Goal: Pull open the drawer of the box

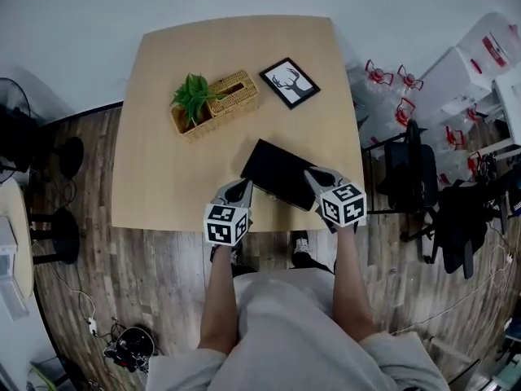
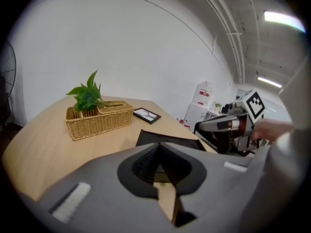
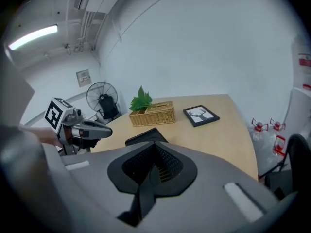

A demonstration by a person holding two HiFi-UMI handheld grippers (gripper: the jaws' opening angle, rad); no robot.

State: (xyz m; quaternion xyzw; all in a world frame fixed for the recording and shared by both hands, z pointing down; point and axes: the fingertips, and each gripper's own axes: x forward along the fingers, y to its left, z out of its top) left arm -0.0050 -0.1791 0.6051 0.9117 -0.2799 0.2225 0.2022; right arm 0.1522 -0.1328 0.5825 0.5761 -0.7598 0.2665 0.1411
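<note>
The black flat box [image 1: 279, 173] lies on the light wooden table [image 1: 163, 186], close to the near edge and right of the middle. It also shows as a dark slab in the left gripper view [image 2: 167, 139] and the right gripper view [image 3: 146, 136]. No drawer gap is visible on it. My left gripper [image 1: 236, 190] hovers at the box's near-left corner, jaws together and holding nothing [image 2: 158, 145]. My right gripper [image 1: 317, 175] sits over the box's near-right end, jaws likewise closed and holding nothing [image 3: 154, 145]. Whether either gripper touches the box is unclear.
A wicker basket [image 1: 224, 104] with a green plant [image 1: 194, 96] stands behind the box, with a framed deer picture [image 1: 289, 82] to its right. A black chair [image 1: 407, 173] and water jugs [image 1: 383, 80] stand right of the table, a fan [image 1: 12, 133] to the left.
</note>
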